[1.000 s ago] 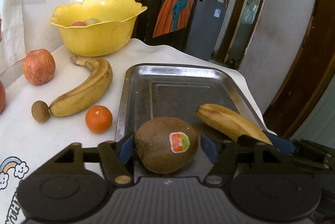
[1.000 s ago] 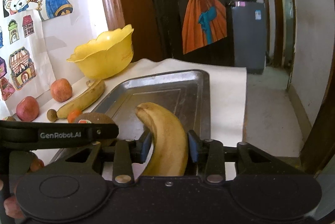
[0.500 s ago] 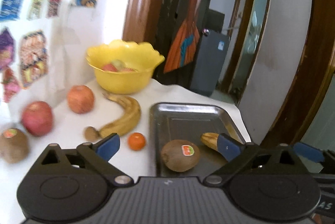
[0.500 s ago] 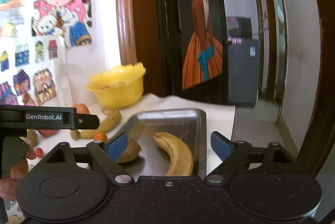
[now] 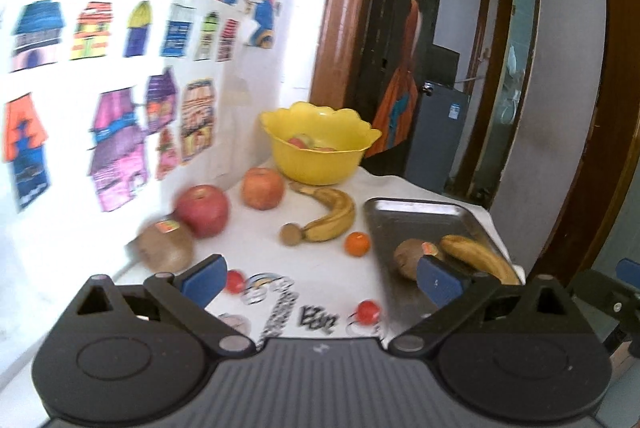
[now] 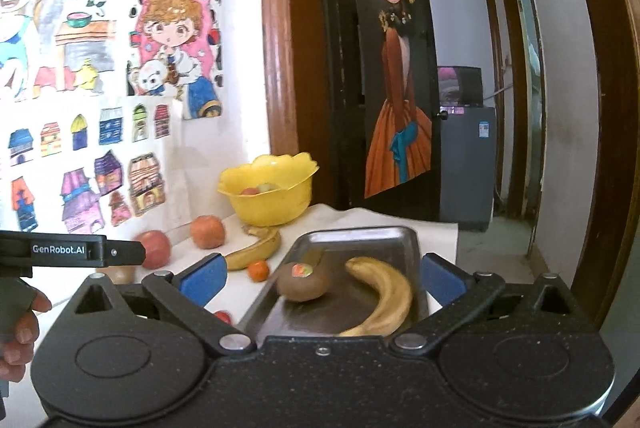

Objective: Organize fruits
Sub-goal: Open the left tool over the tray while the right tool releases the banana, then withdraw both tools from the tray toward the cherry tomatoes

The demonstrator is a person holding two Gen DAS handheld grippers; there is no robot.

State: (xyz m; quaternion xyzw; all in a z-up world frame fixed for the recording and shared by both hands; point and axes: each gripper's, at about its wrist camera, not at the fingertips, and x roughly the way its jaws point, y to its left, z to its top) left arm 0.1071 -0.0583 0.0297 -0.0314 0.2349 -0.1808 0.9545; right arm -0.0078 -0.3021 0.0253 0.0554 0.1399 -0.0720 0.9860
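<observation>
A metal tray (image 5: 416,216) (image 6: 360,240) holds a kiwi with a sticker (image 5: 412,258) (image 6: 302,282) and a banana (image 5: 476,258) (image 6: 384,298). On the white table lie a second banana (image 5: 332,216), a second kiwi (image 5: 166,246), two apples (image 5: 202,209) (image 5: 262,187), a small orange (image 5: 357,243) and a small brown fruit (image 5: 291,234). My left gripper (image 5: 320,278) is open and empty, raised back from the table. My right gripper (image 6: 320,280) is open and empty, above the tray's near end.
A yellow bowl (image 5: 320,151) with fruit in it stands at the back by the wall. Two small red fruits (image 5: 235,280) (image 5: 368,311) lie near the table's front. The wall with drawings is on the left. The table's edge drops off right of the tray.
Both grippers let go of the kiwi and banana in the tray, opened wide, and drew back and up from the table.
</observation>
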